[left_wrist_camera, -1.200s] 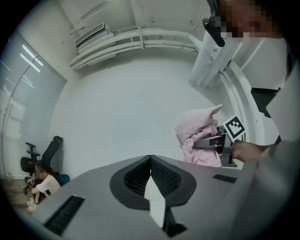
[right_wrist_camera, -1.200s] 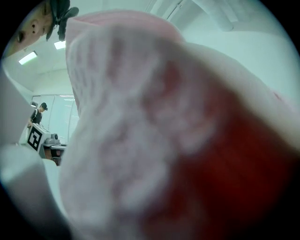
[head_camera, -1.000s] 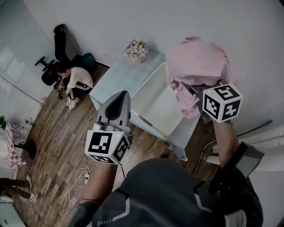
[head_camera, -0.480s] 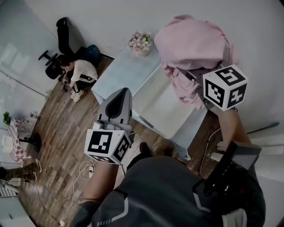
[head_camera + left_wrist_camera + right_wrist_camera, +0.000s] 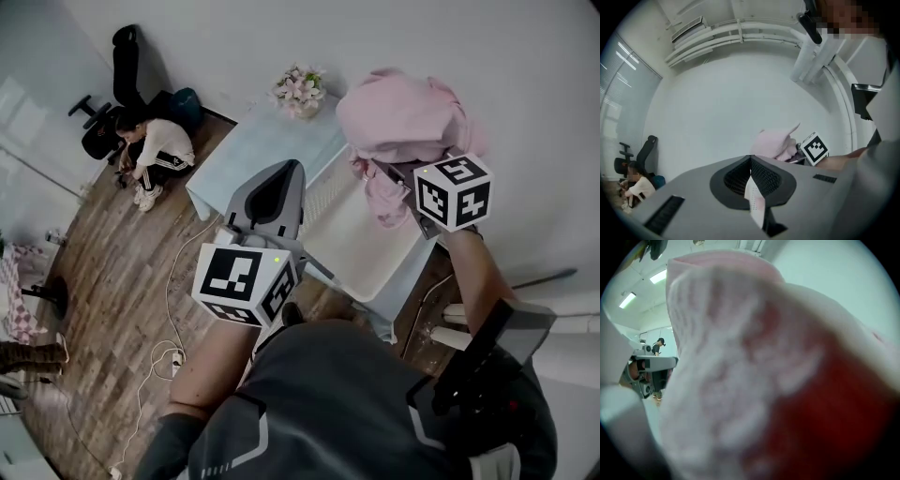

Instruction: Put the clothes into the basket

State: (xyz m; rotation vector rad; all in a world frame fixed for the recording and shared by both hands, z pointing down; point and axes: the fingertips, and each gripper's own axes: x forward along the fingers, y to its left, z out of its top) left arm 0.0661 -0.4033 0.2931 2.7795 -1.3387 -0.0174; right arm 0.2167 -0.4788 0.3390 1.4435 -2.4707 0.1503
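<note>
Since a moment ago the left gripper (image 5: 279, 183) has pushed forward over the near edge of the table (image 5: 251, 155), and the right gripper (image 5: 405, 183) has sunk slightly. There is one pink bundle of clothes (image 5: 398, 117) and one white basket (image 5: 361, 248). The right jaws clamp the bundle, which hangs above the basket's far end; the left jaws are together and empty

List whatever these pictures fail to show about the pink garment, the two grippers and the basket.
- Right gripper, its jaws: the blurred pink garment fills the right gripper view, and in the head view the garment covers them.
- White basket: in the head view the garment hides its far end and the left gripper hides part of its side. Its contents are unclear.
- Kind of garment: it is bunched up, so this cannot be told.
</note>
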